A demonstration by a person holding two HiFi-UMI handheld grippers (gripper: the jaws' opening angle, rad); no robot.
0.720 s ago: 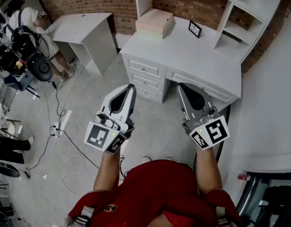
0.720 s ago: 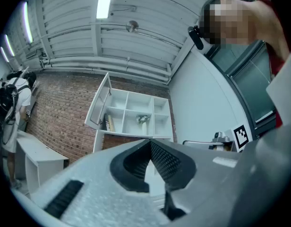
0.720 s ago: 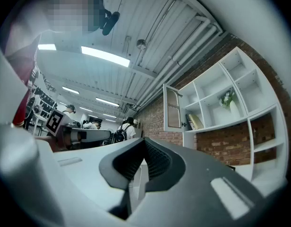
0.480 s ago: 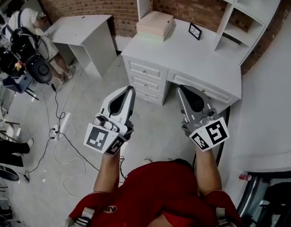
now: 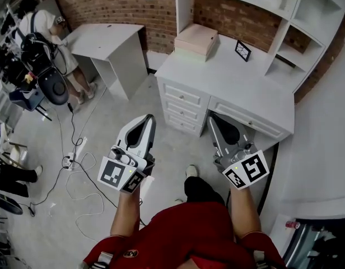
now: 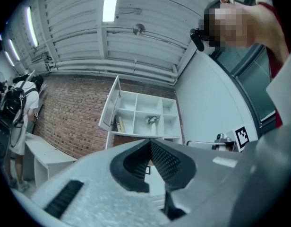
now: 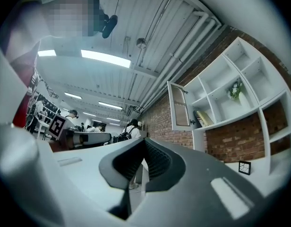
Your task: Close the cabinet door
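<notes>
Your left claw (image 5: 148, 118) and right claw (image 5: 213, 120) are both closed on nothing, well apart from the open cabinet door (image 7: 179, 105) above the table (image 5: 228, 77).

Two tongs are in view, the left tongs (image 5: 149, 119) and the right tongs (image 5: 213, 120). Ahead of them stands one white desk (image 5: 228, 77). It has three small drawers (image 5: 182, 111) stacked ahead between the tongs and one wide drawer (image 5: 248, 123) just beyond the right tongs. On its top lie one pale box (image 5: 196, 40) and one picture frame (image 5: 242, 50). Higher up ahead is one shelf unit (image 6: 135, 112) with one open door (image 6: 110, 105) and one vase of flowers (image 6: 152, 121). Far left of the left tongs are one smaller table (image 5: 108, 38) and at least one standing person (image 5: 41, 21).
</notes>
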